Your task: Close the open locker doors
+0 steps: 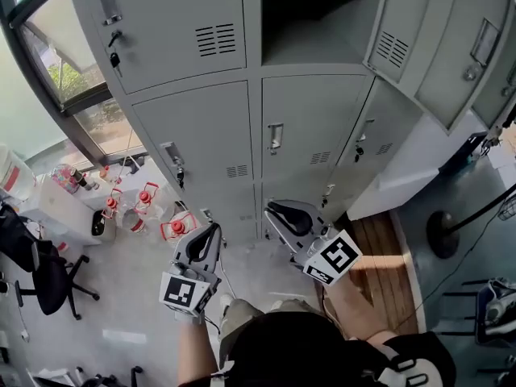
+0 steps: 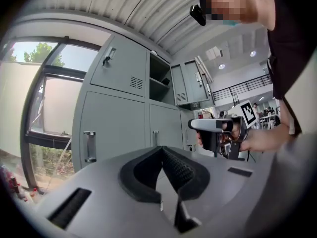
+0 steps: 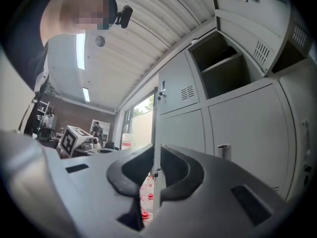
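Head view, door [image 1: 439, 47] beyond right hand-held gripper [image 1: 286, 214]

Landmark: locker bank [image 1: 201, 135], all places are being given off it.
Straight in front: bare floor [image 1: 137, 313] is lying open, giving room to pass.
Top middle: open compartment [image 1: 310, 22] is gaping, its mouth standing unblocked.
Top right: open door [image 1: 439, 39] is swinging far out, cutting across the approach from the right.
Below that door: a second door [image 1: 385, 139] is looking ajar, angling outward.
Left foot: red-capped bottles [image 1: 145, 204] are crowding the floor near the base.
Further left: office chair [image 1: 48, 276] is standing well apart.
Right side: round stand base [image 1: 443, 232] and its pole are blocking floor near the wooden strip [image 1: 387, 248].
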Demonstrator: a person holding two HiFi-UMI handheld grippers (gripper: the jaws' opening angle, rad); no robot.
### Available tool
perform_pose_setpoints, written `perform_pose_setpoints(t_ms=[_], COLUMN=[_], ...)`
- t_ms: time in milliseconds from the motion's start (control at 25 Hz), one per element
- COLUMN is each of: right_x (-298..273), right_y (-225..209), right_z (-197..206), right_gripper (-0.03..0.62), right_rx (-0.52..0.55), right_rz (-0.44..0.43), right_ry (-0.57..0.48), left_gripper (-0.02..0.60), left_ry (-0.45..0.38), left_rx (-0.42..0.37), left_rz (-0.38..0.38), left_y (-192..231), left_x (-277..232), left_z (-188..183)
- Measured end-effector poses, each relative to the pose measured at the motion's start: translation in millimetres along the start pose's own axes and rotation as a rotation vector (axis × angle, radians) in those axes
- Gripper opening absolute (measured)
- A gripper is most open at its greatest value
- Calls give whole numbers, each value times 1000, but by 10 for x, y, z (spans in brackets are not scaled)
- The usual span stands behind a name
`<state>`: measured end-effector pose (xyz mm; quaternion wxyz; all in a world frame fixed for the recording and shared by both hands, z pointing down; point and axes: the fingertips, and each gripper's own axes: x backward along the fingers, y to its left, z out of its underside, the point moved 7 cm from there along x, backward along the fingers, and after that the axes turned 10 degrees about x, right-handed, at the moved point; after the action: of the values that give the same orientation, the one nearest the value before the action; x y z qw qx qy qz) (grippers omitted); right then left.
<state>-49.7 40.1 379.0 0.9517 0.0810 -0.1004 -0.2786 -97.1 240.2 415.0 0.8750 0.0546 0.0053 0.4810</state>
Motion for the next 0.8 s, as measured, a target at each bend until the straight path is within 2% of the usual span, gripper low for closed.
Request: perform_pose_setpoints(t_ms=[160,560,800], right_x=[81,190,290], right_y=[-258,-778,-920], right_z=[55,36,13], right_gripper=[52,52,52], right_rx=[13,74,122], right_rz=[111,447,641], right_ry=[28,89,122], left_gripper=[9,9,9], left_ry=[42,54,73], left_rx=[10,19,12], left_rz=[78,435,634], left_y=[97,281,305], left_x=[-405,-1417,-1938], left_z=[23,-30,2])
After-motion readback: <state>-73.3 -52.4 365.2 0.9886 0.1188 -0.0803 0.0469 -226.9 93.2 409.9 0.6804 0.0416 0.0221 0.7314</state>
